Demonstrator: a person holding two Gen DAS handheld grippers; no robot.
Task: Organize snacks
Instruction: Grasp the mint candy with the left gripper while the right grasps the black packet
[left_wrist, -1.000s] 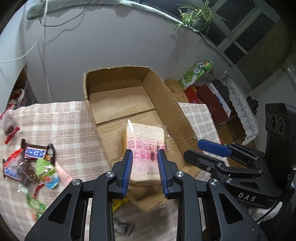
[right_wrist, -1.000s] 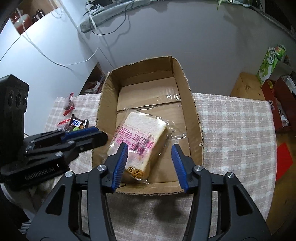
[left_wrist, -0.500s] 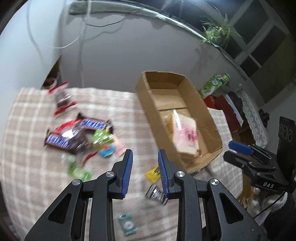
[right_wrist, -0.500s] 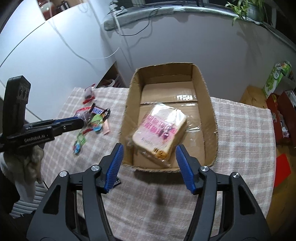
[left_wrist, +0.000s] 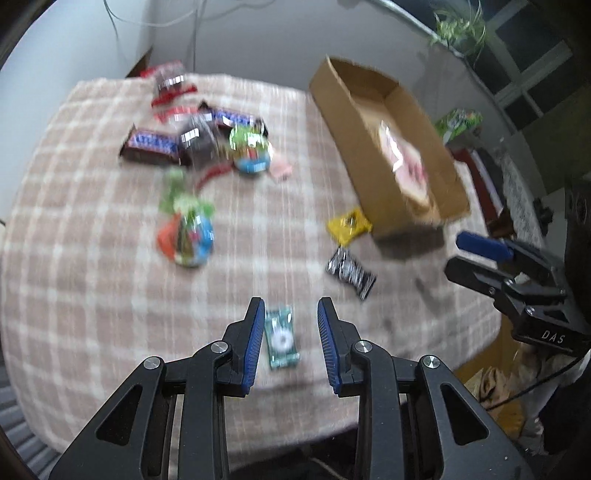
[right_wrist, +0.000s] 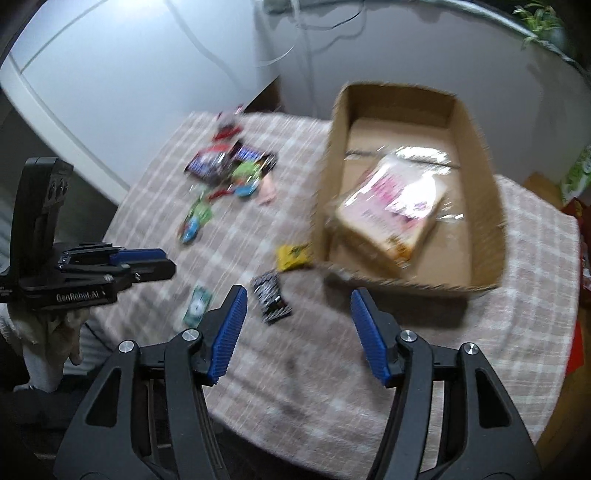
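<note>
The small flat green foil packet (left_wrist: 281, 338) looks light, thin and crinkly; pinch across its short sides. The left gripper (left_wrist: 290, 341) hovers part-open around it, and the right gripper (right_wrist: 295, 328) gapes empty.

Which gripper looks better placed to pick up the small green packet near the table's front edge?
Left, probably. The left gripper frames the green packet between open jaws, above it. The right gripper is empty, beside the black packet.

Both wrist views look steeply down from above; share checked table (left_wrist: 92, 258) and cardboard box (right_wrist: 491, 221).
</note>
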